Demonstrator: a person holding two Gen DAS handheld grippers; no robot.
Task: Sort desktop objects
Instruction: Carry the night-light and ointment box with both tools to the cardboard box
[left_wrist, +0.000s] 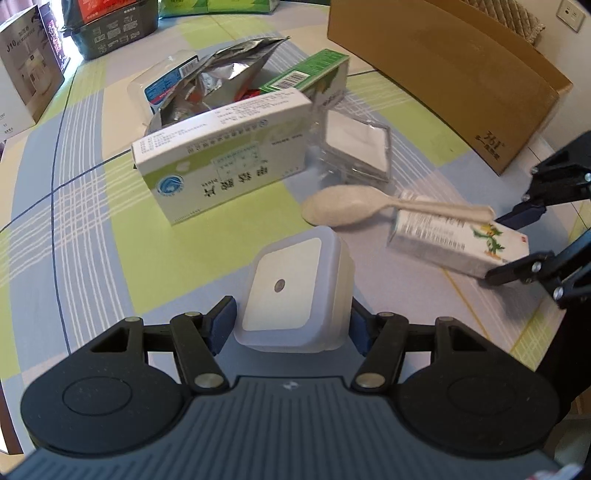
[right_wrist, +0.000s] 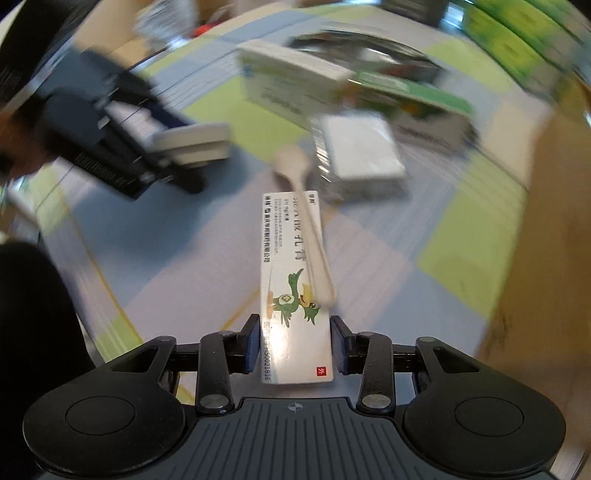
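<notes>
Far left, a white carton (left_wrist: 22, 74) reads "J10". The brown cardboard box (left_wrist: 461, 81) at far right carries "361°", seen upside down. The narrow box with a green bird (right_wrist: 295, 295) shows the number "H50021616" — its Chinese print, like that on the large white medicine box (left_wrist: 225, 155), is too blurred to read.

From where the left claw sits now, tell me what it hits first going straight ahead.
Holding the night light, the left claw would probably meet the white spoon first, or the white medicine box just beyond; depth is unclear.

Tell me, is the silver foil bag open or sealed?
Open. In the left wrist view the silver foil bag gapes at its torn, crumpled top edge, with the inside showing. Whether it holds anything, I cannot tell.
</notes>
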